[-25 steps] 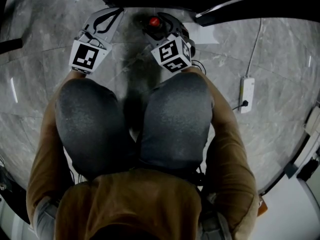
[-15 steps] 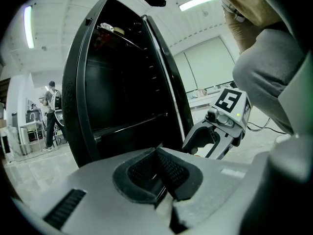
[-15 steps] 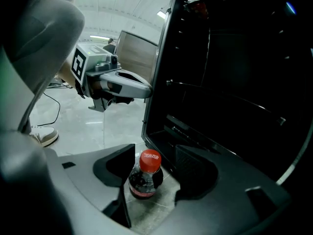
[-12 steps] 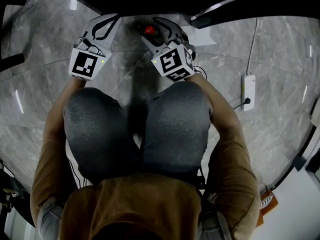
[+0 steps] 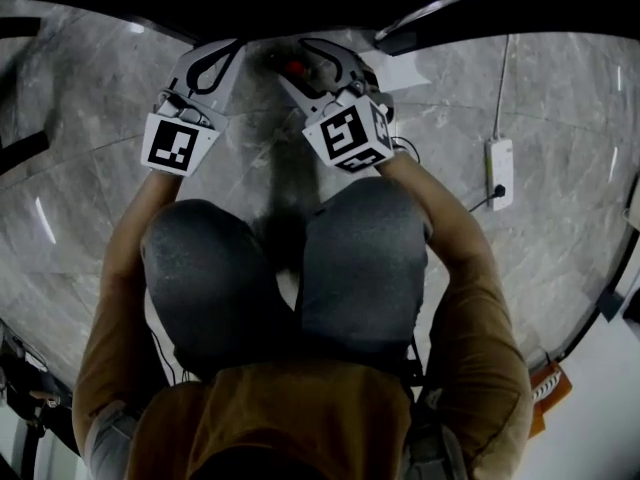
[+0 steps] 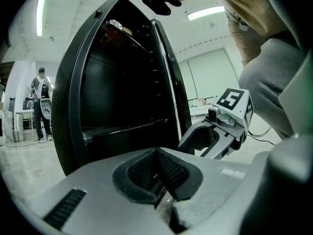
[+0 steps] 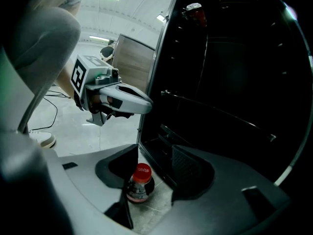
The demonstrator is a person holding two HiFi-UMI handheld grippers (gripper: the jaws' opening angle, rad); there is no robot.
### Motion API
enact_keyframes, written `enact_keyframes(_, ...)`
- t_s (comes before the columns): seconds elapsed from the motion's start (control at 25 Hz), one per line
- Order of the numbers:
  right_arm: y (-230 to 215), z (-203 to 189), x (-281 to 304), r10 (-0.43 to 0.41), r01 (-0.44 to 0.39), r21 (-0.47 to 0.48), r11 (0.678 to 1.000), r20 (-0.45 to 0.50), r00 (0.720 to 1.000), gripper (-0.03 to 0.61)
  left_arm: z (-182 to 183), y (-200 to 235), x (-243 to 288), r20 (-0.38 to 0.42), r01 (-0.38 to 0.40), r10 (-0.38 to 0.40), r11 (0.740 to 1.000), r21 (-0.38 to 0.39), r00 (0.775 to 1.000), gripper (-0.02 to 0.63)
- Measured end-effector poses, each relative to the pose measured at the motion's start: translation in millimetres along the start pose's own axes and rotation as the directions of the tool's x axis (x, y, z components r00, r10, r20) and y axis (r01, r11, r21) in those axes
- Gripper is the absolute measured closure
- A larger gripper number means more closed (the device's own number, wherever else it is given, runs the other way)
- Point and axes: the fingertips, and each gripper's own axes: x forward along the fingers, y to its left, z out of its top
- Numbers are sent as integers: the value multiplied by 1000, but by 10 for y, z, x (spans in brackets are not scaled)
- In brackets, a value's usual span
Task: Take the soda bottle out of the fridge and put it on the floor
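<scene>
Judging placing as done: bottle upright on floor, just before open fridge, red cap up. Right gripper above it, jaws apart, just been closing; cap seen between and below them, pads not touching it. Left gripper off to side, jaws together, empty. Step in hand, likely: pulling clear. Lift straight up, keep jaws off cap, no sideways sweep — risk of tipping bottle on hard floor. Close jaws fully only once well above cap. Mind fridge frame nearby.

Red-capped dark soda bottle, black fridge, grey white-veined marble floor, brown sleeves.
</scene>
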Motion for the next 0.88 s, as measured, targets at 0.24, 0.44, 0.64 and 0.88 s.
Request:
enact_keyframes(0.24,-88,129,-81,-30,30,19,999,16,999,430,35,6,7,-7,3,-4,999,-46,1000,618)
enact_keyframes(0.44,-95,266,-134,-23,23,-3,1000,12,1000,488,231,63,-83,13,-9,10,997,-80,1000,618)
enact_keyframes(0.64,-350,338,-165,-99,99,1,995,-6,995,569,307,154,-120,-12,-19,18,997,-76,1000,618)
enact_keyframes(0.88,-482,794,-467,-146,146,1,989,-20,989,577,820,97,-305,-29,-2,0,999,-37,1000,618)
